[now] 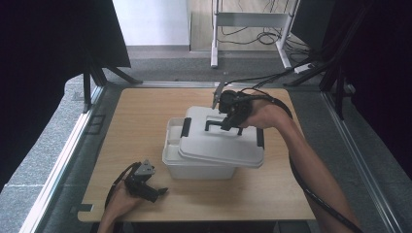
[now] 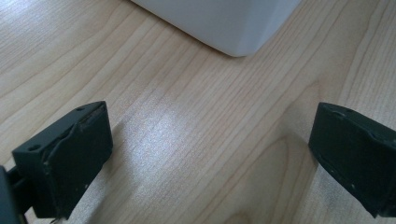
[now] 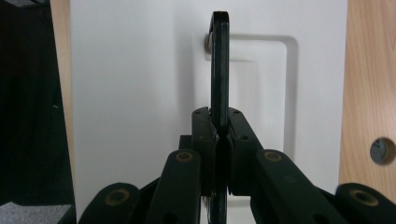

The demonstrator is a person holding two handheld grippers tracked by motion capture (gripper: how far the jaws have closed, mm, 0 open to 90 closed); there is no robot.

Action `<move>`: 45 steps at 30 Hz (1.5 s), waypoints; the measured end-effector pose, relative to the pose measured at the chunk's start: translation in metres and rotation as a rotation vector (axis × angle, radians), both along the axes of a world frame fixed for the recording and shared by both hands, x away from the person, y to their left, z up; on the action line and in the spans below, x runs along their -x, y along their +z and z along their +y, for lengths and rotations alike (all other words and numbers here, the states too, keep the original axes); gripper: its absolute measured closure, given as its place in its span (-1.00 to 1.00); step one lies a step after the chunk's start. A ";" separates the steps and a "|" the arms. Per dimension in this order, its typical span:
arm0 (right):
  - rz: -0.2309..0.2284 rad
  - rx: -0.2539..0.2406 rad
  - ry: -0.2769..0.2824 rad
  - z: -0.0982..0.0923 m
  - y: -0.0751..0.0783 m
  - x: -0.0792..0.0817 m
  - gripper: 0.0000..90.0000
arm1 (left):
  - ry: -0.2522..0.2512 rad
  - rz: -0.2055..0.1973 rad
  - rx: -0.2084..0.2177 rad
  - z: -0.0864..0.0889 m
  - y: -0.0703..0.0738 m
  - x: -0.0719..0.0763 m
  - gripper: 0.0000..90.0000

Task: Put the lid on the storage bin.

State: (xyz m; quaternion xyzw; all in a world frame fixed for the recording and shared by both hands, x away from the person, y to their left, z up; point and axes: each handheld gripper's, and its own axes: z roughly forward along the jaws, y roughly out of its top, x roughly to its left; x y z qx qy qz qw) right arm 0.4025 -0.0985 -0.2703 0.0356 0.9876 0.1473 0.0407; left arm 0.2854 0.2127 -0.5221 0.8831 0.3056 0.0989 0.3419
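A white plastic box [image 1: 194, 167] stands mid-table, and its white lid [image 1: 218, 145] sits askew over it, shifted toward the right so the box's left rim shows. My right gripper [image 1: 232, 119] is shut on the lid's black handle [image 1: 214, 125]. In the right gripper view the pads of the gripper [image 3: 220, 135] clamp the upright handle [image 3: 219, 60] over the lid [image 3: 140, 93]. Near the table's front left, my left gripper [image 1: 158, 193] rests low and open. In its own view the gripper [image 2: 210, 154] has bare wood between the jaws and a corner of the box [image 2: 224, 23] ahead.
The wooden table [image 1: 136, 126] has bare room left of and behind the box. Black latches [image 1: 186, 127] sit on the lid's ends. A round hole [image 3: 382, 150] marks the tabletop. Dark curtains and frame legs flank the table; a cable trails from the right forearm.
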 end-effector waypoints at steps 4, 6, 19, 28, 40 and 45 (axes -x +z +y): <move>-0.003 -0.005 0.039 0.020 -0.002 0.000 0.87 | 0.000 0.000 0.000 0.000 0.000 0.000 -1.00; -0.003 -0.007 0.058 0.031 -0.003 0.000 0.87 | -0.001 0.000 0.000 0.000 0.000 0.000 -1.00; 0.010 0.042 0.096 0.067 -0.033 -0.011 0.87 | -0.006 0.001 -0.004 0.000 0.000 0.001 -1.00; 0.016 0.043 0.085 0.066 -0.049 -0.016 0.86 | -0.007 0.002 -0.002 0.000 0.000 0.001 -1.00; 0.031 -0.009 0.074 0.061 -0.047 -0.013 0.57 | -0.005 0.001 -0.003 0.000 0.000 0.001 -1.00; 0.003 -0.043 0.041 0.053 -0.039 -0.010 0.20 | -0.005 0.002 -0.002 0.000 0.000 0.001 -1.00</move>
